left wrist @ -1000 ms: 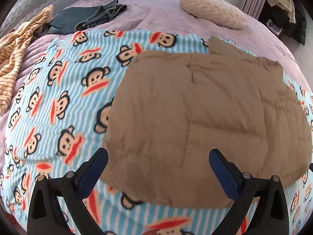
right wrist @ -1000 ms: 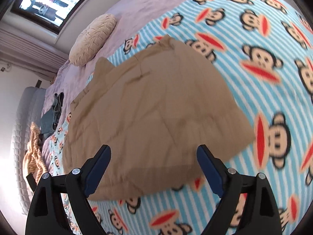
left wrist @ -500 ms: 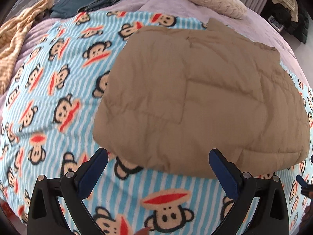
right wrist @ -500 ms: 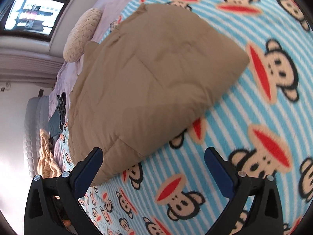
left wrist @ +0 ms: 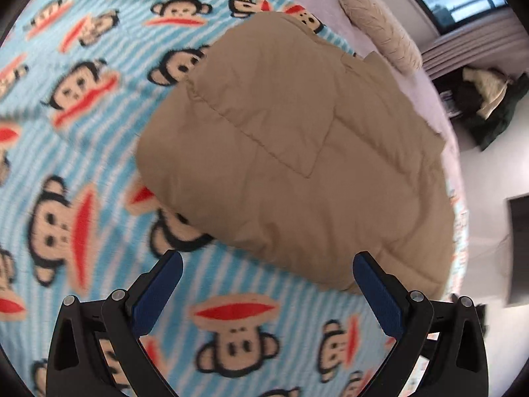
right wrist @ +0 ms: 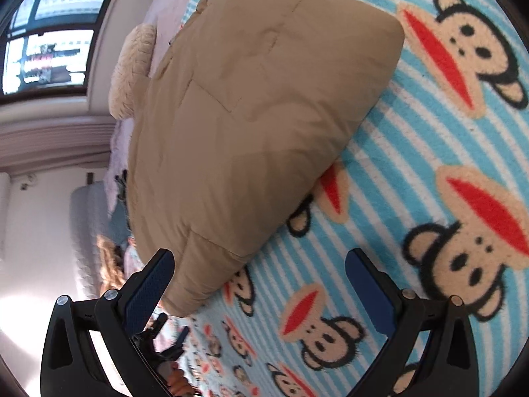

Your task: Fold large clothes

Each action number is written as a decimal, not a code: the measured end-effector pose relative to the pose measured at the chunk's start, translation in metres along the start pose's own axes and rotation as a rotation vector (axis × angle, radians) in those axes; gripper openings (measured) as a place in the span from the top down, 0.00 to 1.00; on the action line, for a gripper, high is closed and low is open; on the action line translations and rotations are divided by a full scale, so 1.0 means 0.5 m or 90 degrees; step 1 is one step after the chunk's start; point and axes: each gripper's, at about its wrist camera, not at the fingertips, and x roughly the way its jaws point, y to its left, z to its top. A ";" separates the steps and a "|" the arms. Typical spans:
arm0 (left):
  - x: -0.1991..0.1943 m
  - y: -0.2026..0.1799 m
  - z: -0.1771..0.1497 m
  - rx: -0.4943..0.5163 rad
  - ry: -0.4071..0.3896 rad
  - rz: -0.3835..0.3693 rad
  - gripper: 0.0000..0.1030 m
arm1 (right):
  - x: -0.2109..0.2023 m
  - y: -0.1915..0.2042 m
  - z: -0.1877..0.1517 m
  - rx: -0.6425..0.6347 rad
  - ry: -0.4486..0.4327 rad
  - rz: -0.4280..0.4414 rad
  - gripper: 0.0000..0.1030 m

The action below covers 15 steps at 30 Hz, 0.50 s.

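Note:
A tan padded garment lies folded on a blue striped monkey-print blanket. My left gripper is open and hangs low over the blanket just short of the garment's near edge. Its right fingertip overlaps that edge in the picture, and nothing is between the pads. In the right wrist view the garment fills the upper left. My right gripper is open wide over the blanket. The garment's near corner reaches down beside its left finger and is not gripped.
A cream knitted pillow lies beyond the garment on a lilac bedspread. Dark clothes are piled by the curtain. In the right wrist view a grey padded headboard and a yellow striped cloth sit at the left.
Both grippers have sunk closer to the blanket and rolled, so the garment looks larger and tilted. The right jaws have spread a little wider. The garment has not moved.

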 end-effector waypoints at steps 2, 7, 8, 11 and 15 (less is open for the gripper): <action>0.018 0.005 0.001 -0.009 0.013 -0.018 0.00 | 0.009 -0.003 0.005 0.015 0.001 0.018 0.00; 0.046 0.009 0.007 -0.030 0.012 -0.028 0.00 | 0.026 0.006 0.013 0.017 0.010 0.032 0.00; 0.048 0.009 0.012 -0.029 0.010 -0.030 0.00 | 0.030 0.010 0.015 0.012 0.012 0.033 0.00; 0.064 -0.007 0.032 -0.019 0.004 -0.031 0.00 | 0.041 0.015 0.028 0.008 0.014 0.041 0.00; 0.075 -0.011 0.068 -0.033 -0.008 -0.044 0.00 | 0.055 0.017 0.036 0.016 0.010 0.064 0.00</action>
